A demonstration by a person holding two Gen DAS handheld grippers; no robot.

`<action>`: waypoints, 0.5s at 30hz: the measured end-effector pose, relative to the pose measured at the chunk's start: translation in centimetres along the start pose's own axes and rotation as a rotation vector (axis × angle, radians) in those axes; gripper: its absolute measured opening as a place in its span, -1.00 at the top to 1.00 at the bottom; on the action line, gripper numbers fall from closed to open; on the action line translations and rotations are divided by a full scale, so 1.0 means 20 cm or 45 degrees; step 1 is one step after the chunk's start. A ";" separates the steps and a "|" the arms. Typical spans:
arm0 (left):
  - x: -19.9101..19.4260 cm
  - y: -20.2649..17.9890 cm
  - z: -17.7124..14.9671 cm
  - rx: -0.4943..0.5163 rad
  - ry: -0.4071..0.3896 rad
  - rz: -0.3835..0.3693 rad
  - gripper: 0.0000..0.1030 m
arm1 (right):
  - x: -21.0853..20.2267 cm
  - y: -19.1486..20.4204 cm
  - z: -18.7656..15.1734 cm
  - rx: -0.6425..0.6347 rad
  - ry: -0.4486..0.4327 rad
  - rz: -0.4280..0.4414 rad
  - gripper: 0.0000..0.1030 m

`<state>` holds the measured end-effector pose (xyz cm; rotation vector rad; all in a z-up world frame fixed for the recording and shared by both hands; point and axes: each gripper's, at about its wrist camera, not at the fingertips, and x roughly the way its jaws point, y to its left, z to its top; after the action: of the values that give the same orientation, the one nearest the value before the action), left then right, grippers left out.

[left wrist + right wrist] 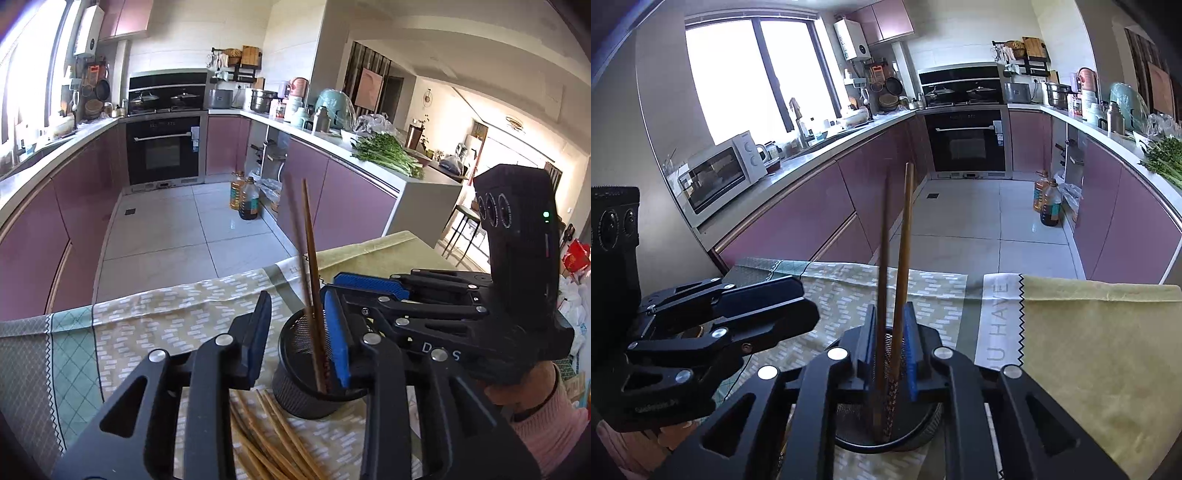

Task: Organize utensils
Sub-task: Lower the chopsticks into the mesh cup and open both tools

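We drop two chopsticks (899, 280) into the mesh cup (295, 391); right gripper (890, 350) and left gripper (299, 339) stand narrowly parted, holding nothing. Next, we fetch from the loose chopsticks (273, 443) beside the cup.

Bright window (753, 74) glare; fisheye edges dark and curved.

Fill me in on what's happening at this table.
A person holding a gripper in each hand is sorting chopsticks into a black mesh cup on the cloth-covered table. Two chopsticks stand upright in the cup, between the fingers of the right gripper, which are slightly apart and seem to have let go. The left gripper sits open beside the cup, holding nothing. More loose chopsticks lie on the cloth, waiting.
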<state>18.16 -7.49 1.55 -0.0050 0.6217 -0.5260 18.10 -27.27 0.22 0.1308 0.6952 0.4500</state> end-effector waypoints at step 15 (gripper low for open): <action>-0.28 0.08 -0.42 0.054 0.080 0.117 0.00 | -0.24 0.31 -0.37 -0.223 0.037 0.188 0.26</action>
<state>10.41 -2.32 -2.50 0.0800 0.6689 -0.4515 7.92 -24.19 -0.88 0.0102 0.6735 0.6534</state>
